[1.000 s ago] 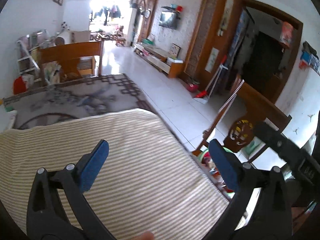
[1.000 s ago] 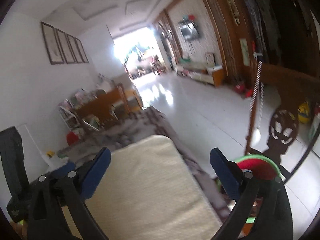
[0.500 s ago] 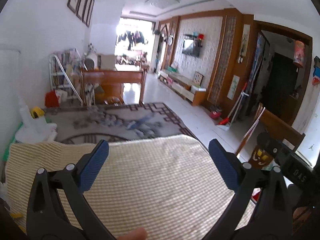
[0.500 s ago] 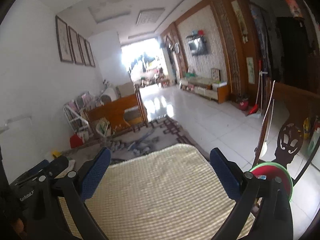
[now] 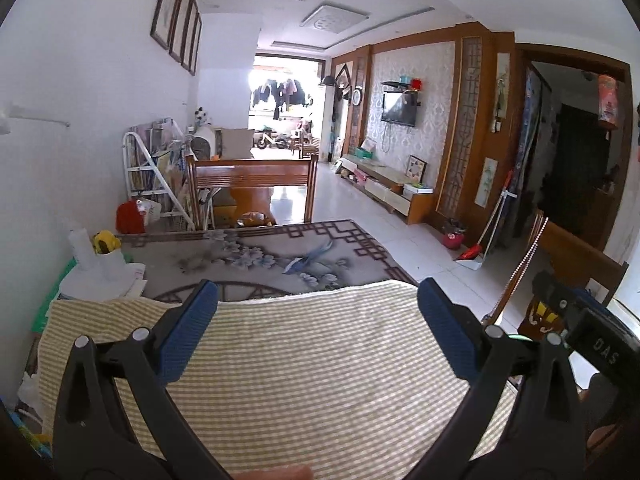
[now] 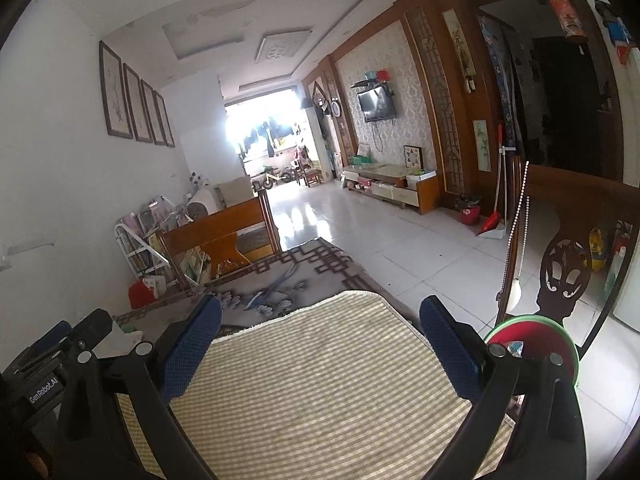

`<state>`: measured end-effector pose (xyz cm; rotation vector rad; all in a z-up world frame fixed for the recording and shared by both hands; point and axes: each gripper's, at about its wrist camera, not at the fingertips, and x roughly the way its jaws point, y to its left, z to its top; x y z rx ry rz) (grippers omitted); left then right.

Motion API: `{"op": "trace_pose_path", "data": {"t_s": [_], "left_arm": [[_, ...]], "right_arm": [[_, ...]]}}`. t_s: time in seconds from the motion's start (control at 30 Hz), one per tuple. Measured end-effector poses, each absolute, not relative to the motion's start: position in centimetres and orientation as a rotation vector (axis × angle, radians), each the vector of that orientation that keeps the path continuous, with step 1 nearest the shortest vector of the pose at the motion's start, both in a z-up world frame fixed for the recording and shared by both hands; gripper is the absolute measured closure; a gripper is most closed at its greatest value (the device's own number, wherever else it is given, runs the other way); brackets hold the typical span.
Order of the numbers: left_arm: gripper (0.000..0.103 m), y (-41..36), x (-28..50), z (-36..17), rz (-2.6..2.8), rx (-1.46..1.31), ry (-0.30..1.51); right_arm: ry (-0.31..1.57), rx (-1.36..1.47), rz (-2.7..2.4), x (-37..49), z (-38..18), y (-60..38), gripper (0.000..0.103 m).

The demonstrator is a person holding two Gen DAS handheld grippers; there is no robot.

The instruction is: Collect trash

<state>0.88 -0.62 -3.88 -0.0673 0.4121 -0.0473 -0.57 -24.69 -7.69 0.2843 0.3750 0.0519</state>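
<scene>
My left gripper (image 5: 318, 300) is open and empty, held above a yellow-and-white striped cloth (image 5: 312, 380). My right gripper (image 6: 320, 316) is open and empty above the same cloth (image 6: 320, 392). A green-rimmed bin with a red inside (image 6: 532, 344) stands on the floor to the right of the cloth, behind the right finger; something pale lies in it. I see no loose trash on the cloth. The other gripper shows at the right edge of the left wrist view (image 5: 596, 344) and at the left edge of the right wrist view (image 6: 60, 364).
A grey patterned mat (image 5: 264, 260) lies beyond the cloth. White items and a yellow object (image 5: 100, 260) sit at its left end. A wooden chair (image 6: 564, 268) stands right, a wooden bench (image 5: 252, 188) behind. A red dustpan and broom (image 6: 492, 220) lean by the far wall.
Both cameras have tilted up and swung left, so the room now appears level. Both grippers stayed open and empty.
</scene>
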Motion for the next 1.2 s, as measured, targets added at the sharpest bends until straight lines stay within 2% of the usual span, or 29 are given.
{"op": "trace_pose_path", "data": {"t_s": [1.2], "left_arm": [[0.005,-1.4,1.6,-5.2,-0.095,-0.078,0.517]], "right_arm": [[0.465,0.275,0.04,0.0,-8.9,-24.7,0.007]]}}
